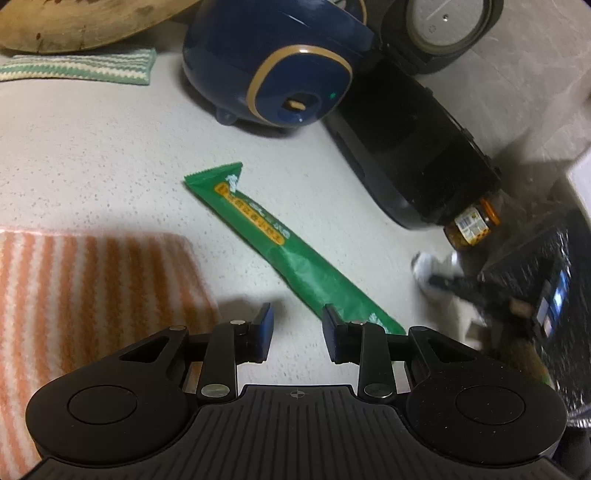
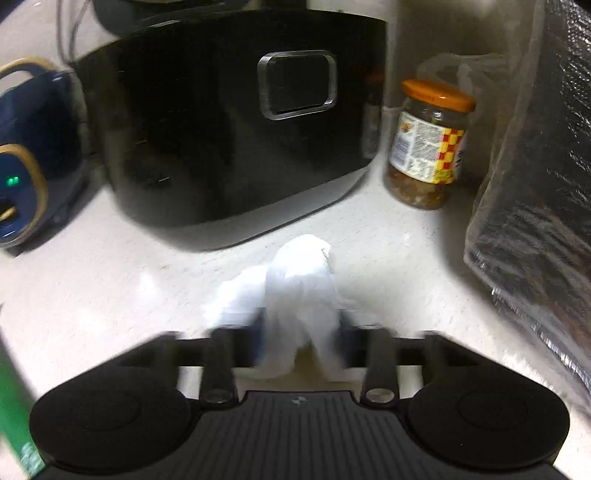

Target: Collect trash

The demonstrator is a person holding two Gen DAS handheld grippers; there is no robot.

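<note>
From my left wrist camera I look down on a pale speckled counter (image 1: 110,155). My left gripper (image 1: 297,330) hangs just over it with its blue-padded fingers (image 1: 266,330) apart and nothing between them, so it is released. A long green wrapper (image 1: 280,243) lies flat on the counter, running from the middle of the view down toward my right-hand finger, whose tip overlaps its near end; whether it touches I cannot tell. An orange-and-white striped cloth (image 1: 85,295) lies to the left, partly under the gripper body. Farther back sit a dark blue rounded appliance (image 1: 273,66) and a black cooker (image 1: 413,155) with its lid raised, a green striped cloth (image 1: 81,68) and a wooden board (image 1: 81,22) at the top left. On the right edge, blurred, my right gripper (image 1: 439,280) reaches at a white crumpled tissue (image 1: 428,266) below a small jar (image 1: 471,227). From my right wrist camera, the right gripper (image 2: 301,339) is clenched on that crumpled tissue (image 2: 299,288), which bulges up between the blurred fingers and rests on the counter (image 2: 110,295) just in front of the black cooker (image 2: 229,140). The orange-lidded jar (image 2: 428,144) stands beside the cooker on the right, next to a clear plastic bag of something dark (image 2: 535,203). The blue appliance (image 2: 26,166) shows at the left, and a strip of the green wrapper (image 2: 14,406) at the lower left edge.
</note>
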